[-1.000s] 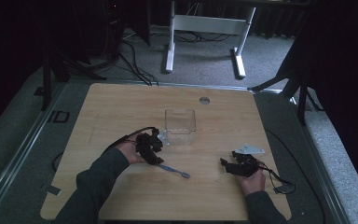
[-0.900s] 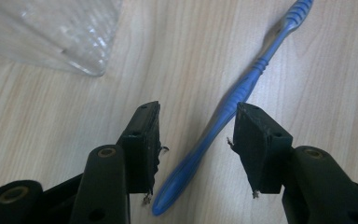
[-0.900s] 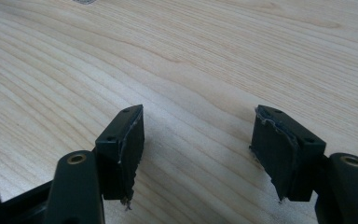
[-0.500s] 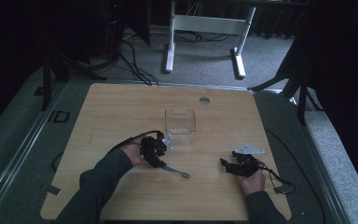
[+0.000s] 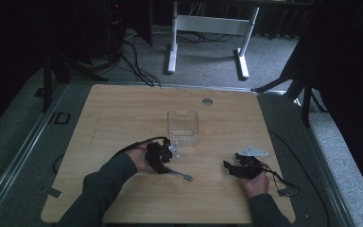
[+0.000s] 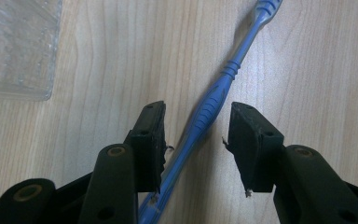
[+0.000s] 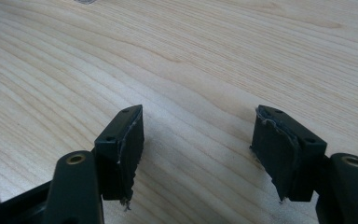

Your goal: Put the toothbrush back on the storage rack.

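The left gripper, held low over the table, has its two black jaws standing apart on either side of a blue plastic toothbrush. They have just been closing in on the ribbed handle; the left pad sits right against it, while a clear gap shows between the handle and the right pad. The toothbrush lies flat on the pale wooden table, running at a slant away from the jaws, its far end pointing toward the person's right side. Just beyond the left gripper stands a clear, square plastic container. Well apart to the right, the right gripper rests near the table's front edge, its jaws wide apart over bare wood.
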{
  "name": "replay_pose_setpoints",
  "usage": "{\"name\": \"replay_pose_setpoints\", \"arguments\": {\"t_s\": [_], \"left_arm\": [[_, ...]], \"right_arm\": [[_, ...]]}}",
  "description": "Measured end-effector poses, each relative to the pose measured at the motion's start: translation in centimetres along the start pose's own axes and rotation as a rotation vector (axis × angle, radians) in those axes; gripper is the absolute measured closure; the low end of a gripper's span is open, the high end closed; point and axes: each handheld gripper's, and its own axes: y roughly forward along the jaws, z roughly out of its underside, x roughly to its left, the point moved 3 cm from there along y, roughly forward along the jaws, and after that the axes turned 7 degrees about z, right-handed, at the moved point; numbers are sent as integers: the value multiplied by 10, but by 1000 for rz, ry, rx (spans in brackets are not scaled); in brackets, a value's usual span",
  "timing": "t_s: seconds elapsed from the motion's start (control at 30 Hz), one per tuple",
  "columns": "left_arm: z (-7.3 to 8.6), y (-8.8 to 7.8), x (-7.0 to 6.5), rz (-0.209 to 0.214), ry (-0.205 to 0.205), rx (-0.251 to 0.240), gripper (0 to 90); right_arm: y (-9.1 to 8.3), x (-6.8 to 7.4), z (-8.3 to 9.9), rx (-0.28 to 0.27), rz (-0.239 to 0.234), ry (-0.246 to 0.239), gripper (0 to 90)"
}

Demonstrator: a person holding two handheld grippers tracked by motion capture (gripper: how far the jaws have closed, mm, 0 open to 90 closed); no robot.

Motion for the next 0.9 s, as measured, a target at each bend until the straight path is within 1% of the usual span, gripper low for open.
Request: {"name": "replay_pose_setpoints", "arguments": {"t_s": [0.03,0.1,0.13,0.17,0.23,0.27,0.37,0.43,0.63,0.83,0.9], "left_arm": [[0,1,-1,1,-5,-1,570],[-1,2,-1,1,3,7,576],[-1,2,-1,3,0,7,581],[-1,2,-1,4,9,13,587],[-2,3,-1,8,8,12,599],[-2,4,-2,12,18,22,608],[-4,7,-3,16,25,34,624],[-4,9,-4,21,22,39,633],[-6,11,-4,23,45,48,653],[-7,12,-5,21,49,56,675],[-7,13,-5,19,56,61,675]], "right_arm": [[0,0,0,0,0,0,335],[0,0,0,0,0,0,336],[0,0,0,0,0,0,336],[0,0,0,0,0,1,336],[0,0,0,0,0,0,335],[0,0,0,0,0,0,336],[0,0,0,0,0,0,336],[0,0,0,0,0,1,335],[0,0,0,0,0,1,335],[0,0,0,0,0,1,335],[0,0,0,0,0,1,336]]}}
